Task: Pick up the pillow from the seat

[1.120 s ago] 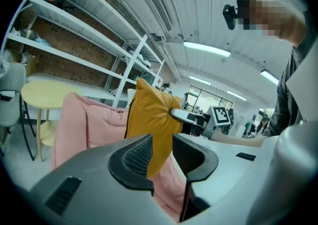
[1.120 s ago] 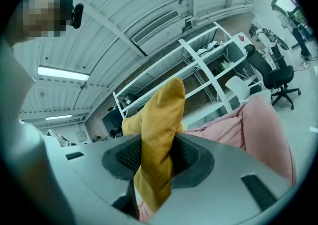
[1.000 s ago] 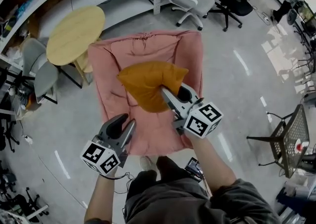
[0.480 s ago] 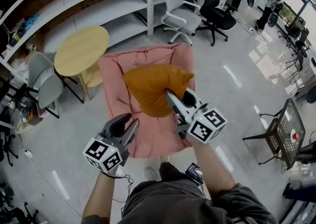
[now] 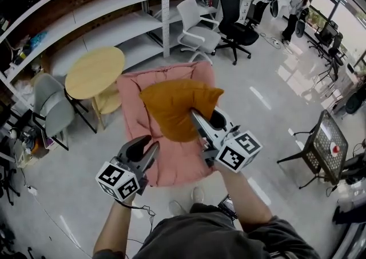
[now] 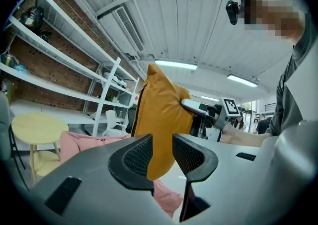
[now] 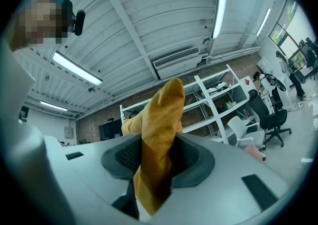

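An orange pillow (image 5: 173, 104) hangs in the air above the pink cushioned seat (image 5: 130, 89). My right gripper (image 5: 203, 116) is shut on the pillow's lower right corner; in the right gripper view the fabric (image 7: 159, 119) is pinched between both pads and sticks up past them. My left gripper (image 5: 148, 142) hovers over the seat's front left part, left of and below the pillow. Its jaws stand slightly apart with nothing between them. In the left gripper view the pillow (image 6: 159, 110) shows beyond that gap, with the pink seat (image 6: 82, 142) lower down.
A round yellow table (image 5: 94, 72) and a grey chair (image 5: 51, 106) stand left of the seat. White shelves (image 5: 86, 18) line the back wall. A white office chair (image 5: 197, 32) and a black one (image 5: 237, 23) stand behind. A black mesh side table (image 5: 320, 149) is at the right.
The right gripper has raised the pillow a little higher off the seat. The head view has tilted up, showing more of the room. The left gripper has stayed beside it.
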`<state>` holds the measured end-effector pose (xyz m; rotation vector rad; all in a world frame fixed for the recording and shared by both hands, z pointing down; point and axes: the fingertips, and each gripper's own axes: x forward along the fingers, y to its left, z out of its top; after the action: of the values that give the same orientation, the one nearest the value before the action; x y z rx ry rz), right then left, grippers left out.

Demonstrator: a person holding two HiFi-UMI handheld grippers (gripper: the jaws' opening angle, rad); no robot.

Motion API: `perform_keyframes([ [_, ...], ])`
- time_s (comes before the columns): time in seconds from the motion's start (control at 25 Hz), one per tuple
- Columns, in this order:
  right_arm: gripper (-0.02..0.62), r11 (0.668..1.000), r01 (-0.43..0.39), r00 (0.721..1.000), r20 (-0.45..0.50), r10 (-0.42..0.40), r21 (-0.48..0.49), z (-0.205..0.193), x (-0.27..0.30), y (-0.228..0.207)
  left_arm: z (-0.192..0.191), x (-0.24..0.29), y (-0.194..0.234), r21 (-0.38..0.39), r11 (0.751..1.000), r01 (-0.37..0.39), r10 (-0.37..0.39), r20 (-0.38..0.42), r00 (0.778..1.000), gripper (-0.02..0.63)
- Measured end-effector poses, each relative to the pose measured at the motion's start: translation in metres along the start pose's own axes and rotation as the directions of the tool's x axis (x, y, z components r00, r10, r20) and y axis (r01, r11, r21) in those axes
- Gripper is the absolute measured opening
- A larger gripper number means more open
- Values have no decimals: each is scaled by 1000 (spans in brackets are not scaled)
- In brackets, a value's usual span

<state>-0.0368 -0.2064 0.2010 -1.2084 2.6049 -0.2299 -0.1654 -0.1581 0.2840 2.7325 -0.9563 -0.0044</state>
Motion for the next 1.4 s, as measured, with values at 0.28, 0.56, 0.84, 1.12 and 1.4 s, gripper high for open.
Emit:
perform_keyframes([
  [0.28,147,999,-38,997,68,39,-20,49,-29,14,21,6,-33,38,999,1,-2,30,1000,130],
  [0.56,147,996,-88,993,76,89,-17,69,-59,0,26,33,-64,57,997,-46,43,49,998,130],
  [0.84,147,994,-110,991,72,109,4,77,-74,-21,29,51,-79,61,995,-83,80,47,996,130],
  [1.12,147,993,-118,990,82,118,-11,80,-74,-19,29,48,-78,67,993,-95,91,55,994,130],
  [1.4,147,993,-121,989,86,120,2,78,-77,-23,30,50,-80,71,992,-102,98,55,994,129],
])
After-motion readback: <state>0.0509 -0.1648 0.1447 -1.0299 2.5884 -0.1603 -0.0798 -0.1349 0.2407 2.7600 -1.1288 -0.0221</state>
